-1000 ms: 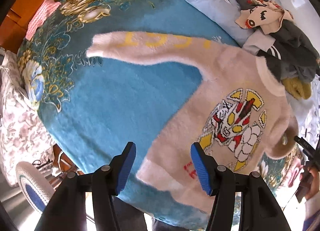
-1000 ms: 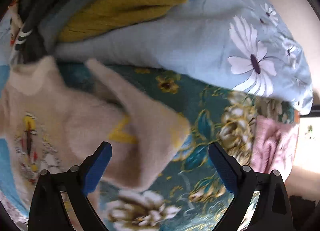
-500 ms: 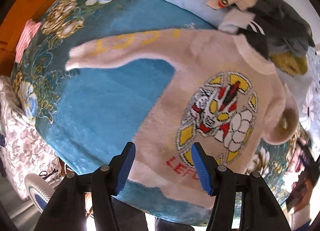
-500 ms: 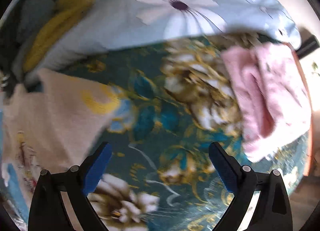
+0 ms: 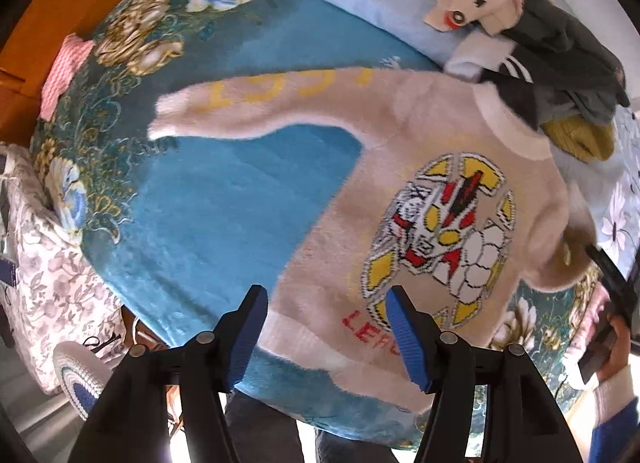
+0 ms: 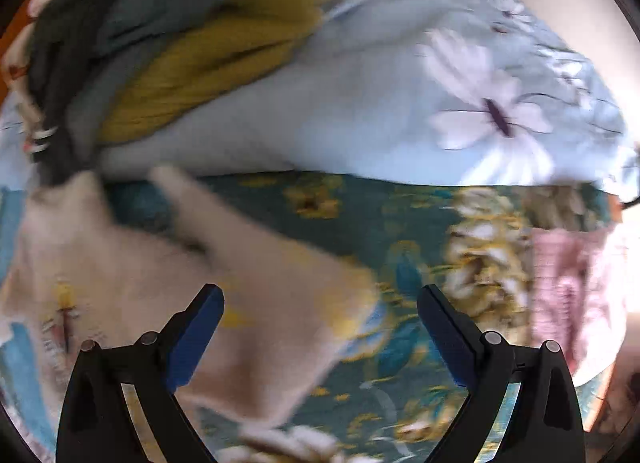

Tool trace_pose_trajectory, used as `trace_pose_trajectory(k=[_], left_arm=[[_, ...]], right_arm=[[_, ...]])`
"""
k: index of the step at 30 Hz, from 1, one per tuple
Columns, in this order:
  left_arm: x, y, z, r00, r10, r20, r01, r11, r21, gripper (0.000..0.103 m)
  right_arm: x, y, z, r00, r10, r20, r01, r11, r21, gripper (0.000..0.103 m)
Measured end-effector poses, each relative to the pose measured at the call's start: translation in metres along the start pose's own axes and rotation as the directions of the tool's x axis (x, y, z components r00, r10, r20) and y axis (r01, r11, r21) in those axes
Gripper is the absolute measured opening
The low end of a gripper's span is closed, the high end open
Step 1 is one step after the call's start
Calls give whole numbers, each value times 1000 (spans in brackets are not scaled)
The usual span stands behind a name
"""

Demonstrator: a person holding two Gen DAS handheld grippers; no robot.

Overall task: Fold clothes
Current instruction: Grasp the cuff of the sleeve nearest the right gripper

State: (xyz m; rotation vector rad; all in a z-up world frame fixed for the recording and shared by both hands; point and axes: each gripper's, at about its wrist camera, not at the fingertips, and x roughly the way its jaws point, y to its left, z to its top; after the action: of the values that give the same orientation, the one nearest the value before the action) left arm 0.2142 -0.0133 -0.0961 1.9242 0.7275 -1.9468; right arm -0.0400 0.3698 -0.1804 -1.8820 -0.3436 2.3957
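A fuzzy pink sweater (image 5: pixel 420 167) with a robot picture lies face up on the blue floral blanket (image 5: pixel 224 215). Its left sleeve (image 5: pixel 256 103) stretches out to the left. Its right sleeve (image 6: pixel 280 283) lies folded over by the body in the right wrist view. My left gripper (image 5: pixel 324 315) is open and empty above the sweater's hem. My right gripper (image 6: pixel 320 323) is open and empty above the right sleeve's cuff; it also shows at the right edge of the left wrist view (image 5: pixel 612 283).
A pile of dark grey, mustard and printed clothes (image 5: pixel 552 63) lies past the sweater's collar on a pale blue flowered quilt (image 6: pixel 400 111). A folded pink cloth (image 6: pixel 568 295) lies at the bed's right end, another pink cloth (image 5: pixel 64 71) at the left. The bed edge is near me.
The right gripper swung back left, from over the pink cloth and floral blanket to over the sweater's right sleeve. The left gripper shifted only slightly above the hem.
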Motion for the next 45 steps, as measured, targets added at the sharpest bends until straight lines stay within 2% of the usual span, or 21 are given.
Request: trace_pose_trajectory(k=[4,7,10,14,16,18,20,23,24,25,27,32,33,36,38,39,41,43,45], left_arm=[[8,1,-3,1000,9,-23,-9,1000,14,66],[14,-7,-5,999,1,-45,0,999,32,66],[20,-23,-8,998,11,-64,-5,996,90,66],[21,-40,-9,997,-2,-80,13,991,133,66],[21,-47,-10,997,2,-82,11,987,158,66],[20,-52,-12,997,11,-80,4,983,184,66],[21,-55,-13,996,25,-83,-7,979,202,66],[23,-56,-15,995,41,-89,-21,977,213,66],[24,-56,-15,995,46,-91,-26,976,216,66],[25,-56,-16,994,56,-93,-34,974,223,66],[27,-58,-18,993,66,-98,-42,972,232,66],[29,-67,-21,991,77,-105,-47,963,265,66],[29,-69,-22,991,79,-103,-49,961,273,66],[29,-73,-22,992,80,-102,-48,957,287,66],[29,-74,-21,992,76,-105,-43,956,289,66],[29,-74,-20,992,75,-105,-42,956,290,66],[28,-72,-20,992,71,-104,-38,957,289,66],[27,-69,-19,993,64,-102,-33,958,284,66],[26,-64,-18,993,59,-98,-30,961,275,66]], right_arm=[[-4,-53,-25,1000,-29,-1,29,986,164,98],[1,-92,-63,999,-14,-46,28,949,314,98],[16,-115,-103,990,71,-124,-13,909,416,98],[21,-134,-133,970,226,-93,-142,830,539,98],[21,-148,-142,952,306,-27,-220,741,634,98],[23,-164,-151,929,366,50,-288,631,720,98],[27,-179,-163,912,397,106,-317,516,796,98],[34,-198,-182,902,399,165,-330,389,861,97],[37,-204,-187,900,397,178,-330,357,874,94],[39,-209,-192,899,396,190,-330,324,887,86],[44,-219,-197,894,395,210,-331,269,905,76],[55,-235,-208,877,390,280,-351,126,928,65],[56,-237,-209,878,381,288,-352,110,929,57],[60,-240,-210,882,369,292,-341,71,937,42],[60,-242,-211,883,362,300,-338,44,940,26],[59,-242,-210,883,361,300,-335,37,942,14],[56,-243,-209,884,358,300,-331,25,943,12],[47,-243,-202,889,342,305,-341,49,939,10],[32,-241,-190,888,332,318,-369,100,924,10]])
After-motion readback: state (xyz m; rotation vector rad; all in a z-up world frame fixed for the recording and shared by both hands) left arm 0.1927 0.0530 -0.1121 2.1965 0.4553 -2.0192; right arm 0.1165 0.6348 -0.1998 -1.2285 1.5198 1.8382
